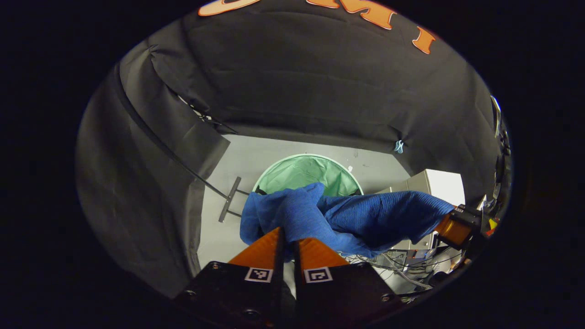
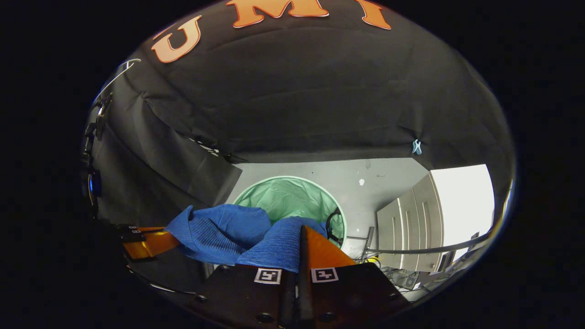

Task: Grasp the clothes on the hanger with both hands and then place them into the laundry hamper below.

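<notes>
**Desk:** Orange fingers first, please. What has the left gripper (image 1: 288, 244) got?

**Me:** On my left gripper view its two fingers stand almost together at six o'clock, a thin slit between them, and a fold of the blue garment (image 1: 347, 219) is pinched at their tips. I read both fingers as pressing on the cloth.

**Desk:** And the right one?

**Me:** In my right gripper view the right gripper (image 2: 299, 246) is closed just as tight. Its right finger is bare orange; the left one is draped over by the blue garment (image 2: 256, 240), so I see cloth running into the slit. In the left gripper view the same gripper (image 1: 457, 227) sits at three o'clock, holding the garment's far end.

**Desk:** So where does the garment hang?

**Me:** Slung between the two grippers, bunched and sagging in the middle, off the floor. The left gripper (image 2: 146, 244) appears at nine o'clock of my right gripper view, at the cloth's other end.

**Desk:** Hamper?

**Me:** Green laundry hamper (image 1: 292, 171) lies beyond the cloth toward twelve o'clock, mouth open, on the grey floor (image 1: 256, 155). The garment overlaps its near rim in both views; whether they touch, I cannot tell. White cabinet (image 2: 425, 219) at three o'clock.
</notes>
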